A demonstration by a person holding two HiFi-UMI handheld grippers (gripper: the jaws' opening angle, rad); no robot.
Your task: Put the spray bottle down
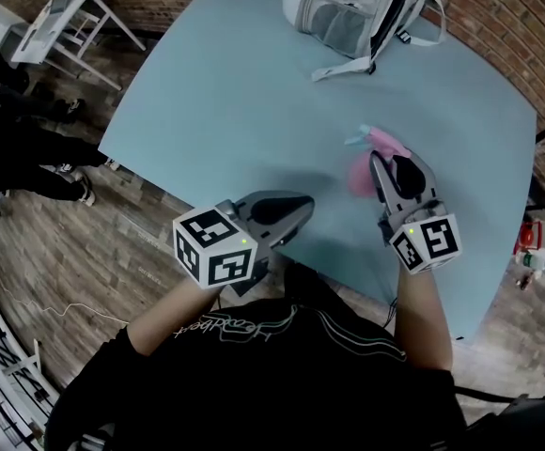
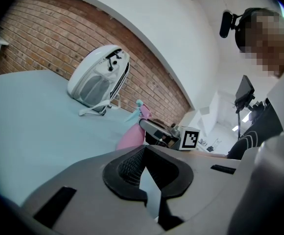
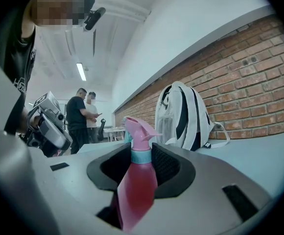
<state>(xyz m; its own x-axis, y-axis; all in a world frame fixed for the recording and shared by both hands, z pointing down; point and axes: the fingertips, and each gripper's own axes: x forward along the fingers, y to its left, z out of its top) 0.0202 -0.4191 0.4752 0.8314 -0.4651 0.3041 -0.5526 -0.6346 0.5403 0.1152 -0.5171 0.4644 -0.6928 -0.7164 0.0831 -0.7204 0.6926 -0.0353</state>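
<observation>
Between the right gripper's (image 3: 141, 151) clamped jaws, the spray bottle (image 3: 137, 185) runs nozzle-forward over the table (image 1: 254, 111); the left gripper (image 1: 299, 212) sits closed, empty.

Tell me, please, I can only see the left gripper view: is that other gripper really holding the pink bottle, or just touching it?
Observer: Holding it. In the right gripper view the right gripper is shut on the spray bottle, with the pink nozzle poking out past the jaws.
Operator: Is anybody else in the room?
Observer: Yes, the right gripper view shows two people standing far off, past the table.
Operator: Is there room to put it down?
Observer: From the head view, a wide bare stretch of the blue table lies between the bottle and the backpack.
</observation>
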